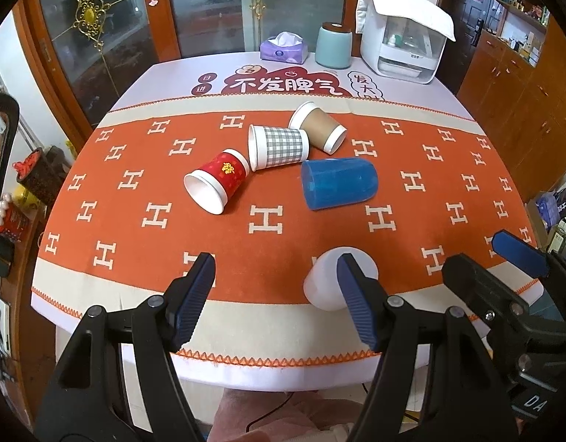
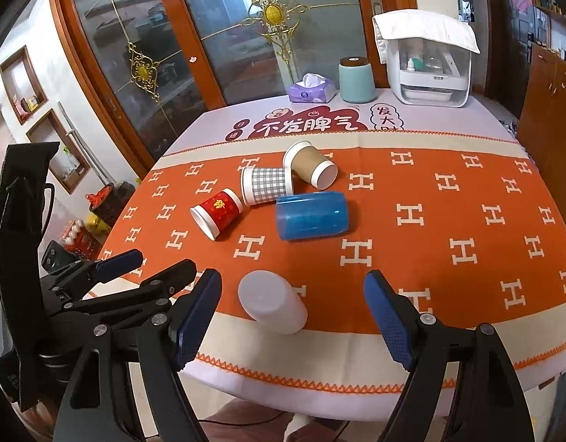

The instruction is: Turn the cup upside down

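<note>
Five cups lie on their sides on the orange cloth. A white plastic cup [image 1: 325, 287] [image 2: 271, 302] lies nearest, close to the front edge. Farther back lie a blue plastic cup [image 1: 338, 183] [image 2: 311, 215], a red paper cup [image 1: 216, 183] [image 2: 217, 213], a grey checked cup [image 1: 277, 146] [image 2: 266, 185] and a brown paper cup [image 1: 317, 127] [image 2: 309, 165]. My left gripper [image 1: 275, 298] is open and empty, its right finger overlapping the white cup. My right gripper [image 2: 292, 320] is open and empty, with the white cup between its fingers in the view. Each gripper shows in the other's view.
At the table's back stand a purple tissue box [image 1: 284, 49], a teal canister [image 1: 333, 45] and a white appliance under a cloth [image 1: 404, 42]. Glass doors stand behind, wooden cabinets [image 1: 522, 84] to the right, clutter on the floor to the left.
</note>
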`<state>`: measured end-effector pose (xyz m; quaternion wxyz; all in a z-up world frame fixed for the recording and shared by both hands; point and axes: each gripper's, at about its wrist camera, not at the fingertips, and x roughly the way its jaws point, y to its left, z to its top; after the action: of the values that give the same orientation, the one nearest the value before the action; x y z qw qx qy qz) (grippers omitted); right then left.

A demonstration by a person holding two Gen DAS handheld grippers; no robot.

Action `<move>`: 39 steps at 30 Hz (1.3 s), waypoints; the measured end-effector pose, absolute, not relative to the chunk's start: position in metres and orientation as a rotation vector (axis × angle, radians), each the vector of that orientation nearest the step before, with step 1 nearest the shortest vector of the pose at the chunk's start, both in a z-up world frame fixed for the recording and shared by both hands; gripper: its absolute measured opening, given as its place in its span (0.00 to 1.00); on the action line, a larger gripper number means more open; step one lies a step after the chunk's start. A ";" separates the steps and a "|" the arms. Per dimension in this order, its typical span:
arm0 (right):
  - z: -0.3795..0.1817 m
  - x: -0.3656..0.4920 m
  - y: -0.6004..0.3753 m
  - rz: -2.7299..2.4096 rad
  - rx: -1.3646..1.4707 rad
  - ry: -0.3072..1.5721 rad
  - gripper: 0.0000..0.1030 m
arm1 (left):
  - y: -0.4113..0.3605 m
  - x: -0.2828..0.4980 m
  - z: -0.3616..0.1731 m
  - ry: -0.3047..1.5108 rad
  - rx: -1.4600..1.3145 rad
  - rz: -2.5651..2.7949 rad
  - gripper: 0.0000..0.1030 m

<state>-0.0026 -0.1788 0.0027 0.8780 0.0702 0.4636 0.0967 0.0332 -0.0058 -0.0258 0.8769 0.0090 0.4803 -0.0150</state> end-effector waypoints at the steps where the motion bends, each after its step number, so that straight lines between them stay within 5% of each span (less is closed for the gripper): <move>1: 0.002 -0.002 -0.179 0.201 0.146 0.967 0.78 | -0.005 0.033 -0.026 1.003 0.018 -0.031 0.64; 39: -0.011 -0.006 -0.178 0.167 0.172 1.010 0.78 | -0.001 0.030 -0.035 1.030 0.033 -0.029 0.64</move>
<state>-0.0055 -0.1780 -0.0113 0.8683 0.0823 0.4827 0.0797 0.0299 -0.0007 -0.0347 0.8700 0.0157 0.4926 -0.0136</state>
